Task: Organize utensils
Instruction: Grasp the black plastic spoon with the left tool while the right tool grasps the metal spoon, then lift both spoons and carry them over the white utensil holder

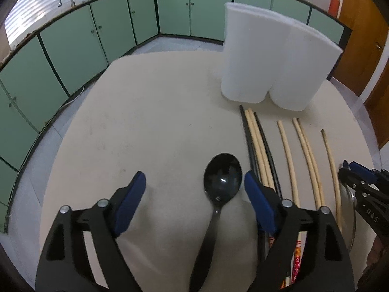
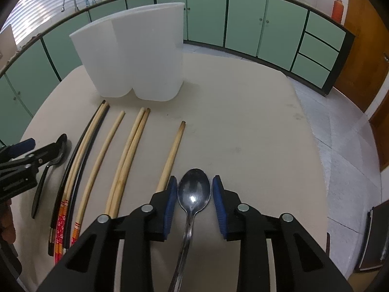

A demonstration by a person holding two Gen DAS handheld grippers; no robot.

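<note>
The black plastic spoon is lying flat on the beige tabletop, its long axis running away from the camera with the bowl pointing toward the far side and the handle trailing back under the left gripper, whose blue-padded fingers are standing wide apart on either side of the bowl without touching it. The metal spoon is lying the same way, bowl facing up and pointing forward, handle running back toward the camera; the right gripper is straddling its bowl, its blue pads sitting just beside the rim, narrowly spread and not visibly pinching it. Between the two spoons, chopsticks are lying roughly parallel with tips pointing toward the far side: a black pair and a pale pair bunched together nearest the black spoon, then a single pale stick, another pale pair, and a single stick with a darkened tip nearest the metal spoon. Beyond the tips, a white translucent two-compartment holder is standing upright; its interior is not showing. Green cabinets are lining the room behind.
</note>
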